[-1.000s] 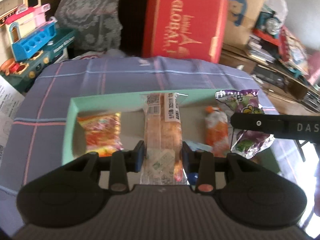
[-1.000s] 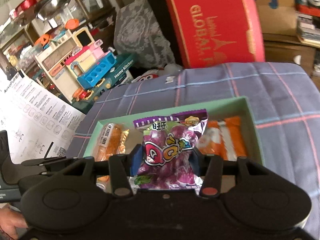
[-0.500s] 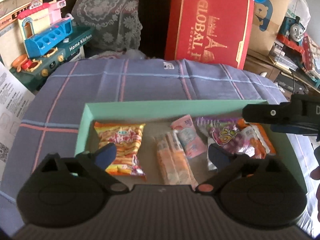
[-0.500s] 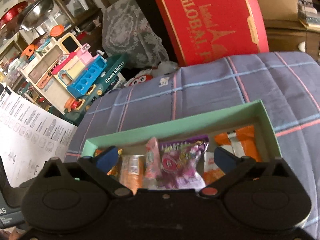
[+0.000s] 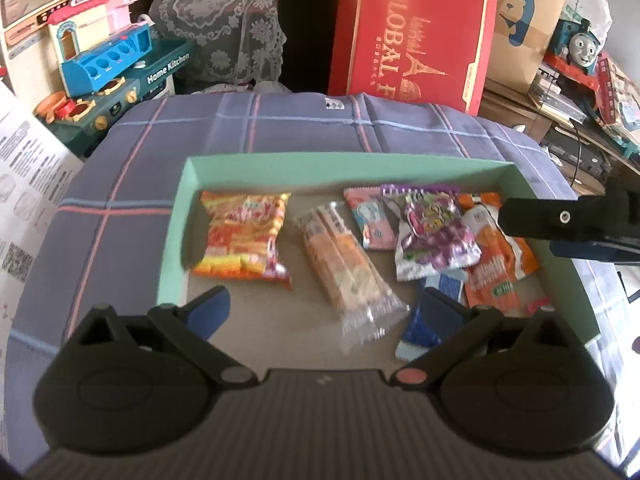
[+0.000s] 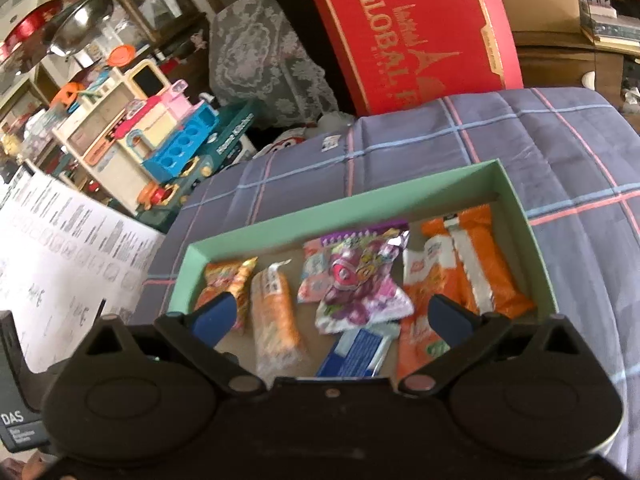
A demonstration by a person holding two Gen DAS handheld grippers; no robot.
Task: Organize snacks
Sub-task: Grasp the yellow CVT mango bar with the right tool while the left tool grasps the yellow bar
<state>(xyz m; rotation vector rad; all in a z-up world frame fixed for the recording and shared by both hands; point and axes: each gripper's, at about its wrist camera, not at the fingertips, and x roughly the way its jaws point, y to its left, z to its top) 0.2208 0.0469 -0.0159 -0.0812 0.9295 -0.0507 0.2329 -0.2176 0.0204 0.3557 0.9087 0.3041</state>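
Observation:
A shallow green box (image 5: 344,159) (image 6: 340,208) sits on a plaid cloth and holds several snack packs. From left: an orange-yellow chip bag (image 5: 244,240) (image 6: 228,280), a long clear-wrapped biscuit pack (image 5: 344,268) (image 6: 276,316), a pink pack (image 5: 368,224), a purple candy bag (image 5: 432,236) (image 6: 360,280), a blue pack (image 6: 356,354), and orange packs (image 5: 496,264) (image 6: 480,272). My left gripper (image 5: 324,312) is open and empty above the box's near side. My right gripper (image 6: 332,316) is open and empty; it also shows at the right of the left wrist view (image 5: 560,220).
The plaid cloth (image 5: 280,124) covers the surface around the box. A red gift box (image 5: 412,32) stands behind it. A toy kitchen set (image 5: 108,60) and a printed paper sheet (image 6: 64,264) are at the left. Cluttered shelves and a toy train (image 5: 580,44) are at the right.
One second ago my left gripper held the biscuit pack and my right held the purple bag. Both opened, the packs now lie in the box, and both grippers have pulled back.

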